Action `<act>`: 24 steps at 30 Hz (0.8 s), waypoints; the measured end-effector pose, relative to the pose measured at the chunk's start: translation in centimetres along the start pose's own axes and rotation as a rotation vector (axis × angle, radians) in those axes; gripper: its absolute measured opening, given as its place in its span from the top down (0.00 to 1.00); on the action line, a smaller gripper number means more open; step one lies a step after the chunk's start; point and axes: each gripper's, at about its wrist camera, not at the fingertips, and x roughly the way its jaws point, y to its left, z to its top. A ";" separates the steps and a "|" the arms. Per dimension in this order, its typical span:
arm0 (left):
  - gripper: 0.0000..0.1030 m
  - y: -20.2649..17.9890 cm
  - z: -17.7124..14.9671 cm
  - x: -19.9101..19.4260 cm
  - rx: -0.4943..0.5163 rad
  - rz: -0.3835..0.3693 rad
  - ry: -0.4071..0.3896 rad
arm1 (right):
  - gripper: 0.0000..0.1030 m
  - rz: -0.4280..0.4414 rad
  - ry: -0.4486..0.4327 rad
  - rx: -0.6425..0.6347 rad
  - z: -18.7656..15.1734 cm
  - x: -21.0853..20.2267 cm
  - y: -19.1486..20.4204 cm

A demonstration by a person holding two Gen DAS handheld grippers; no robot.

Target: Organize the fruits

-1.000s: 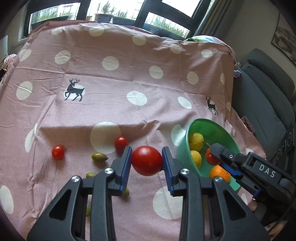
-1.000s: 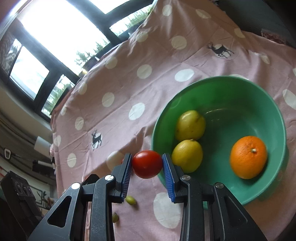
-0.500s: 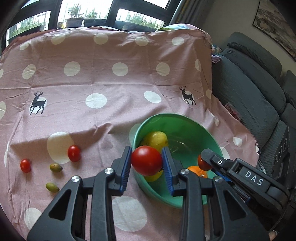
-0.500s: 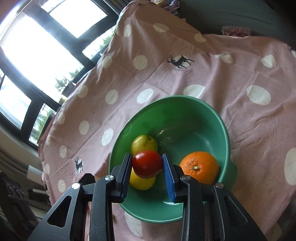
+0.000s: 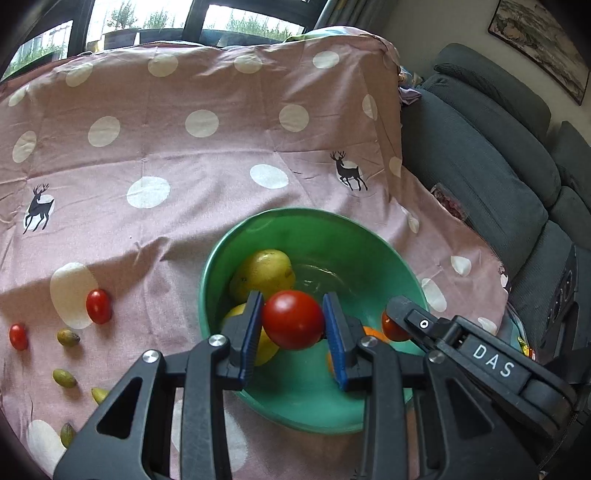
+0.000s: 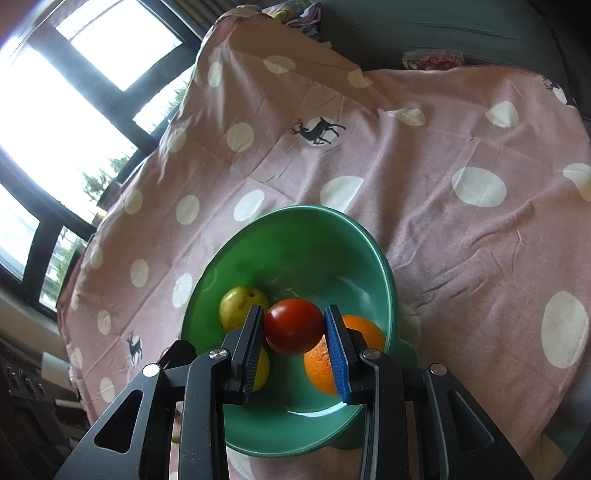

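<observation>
A: What does the surface look like?

B: A pink cloth with white dots and small black deer covers the counter. Windows run along its far edge at 12 o'clock, a grey sofa stands at 3 o'clock in the left wrist view, and a framed picture hangs on the wall above it.

A: And what lies on the cloth, from the left?

B: At 9 o'clock, two small red tomatoes and several olive-green little fruits lie loose. Right of them stands the green bowl, holding two yellow-green fruits and an orange.

A: Where is the left hand-held gripper?

B: Over the near half of the bowl, its blue pads clamped on a red tomato. The yellow-green fruits sit at its 11 o'clock, beyond and below.

A: And the right hand-held gripper?

B: It enters the left view from 4 o'clock, also over the bowl. It is clamped on a second red tomato. In its own view the orange lies just past its right pad at 4 o'clock, and one yellow-green fruit at 10 o'clock.
</observation>
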 end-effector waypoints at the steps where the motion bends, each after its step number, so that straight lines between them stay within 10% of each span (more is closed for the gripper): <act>1: 0.68 0.0 -0.1 0.2 0.003 -0.001 0.004 | 0.66 -0.005 -0.002 0.000 0.0 0.0 0.0; 24: 0.68 -1.3 -1.3 3.4 0.037 -0.026 0.078 | 0.66 -0.046 0.005 0.024 0.4 0.4 -1.0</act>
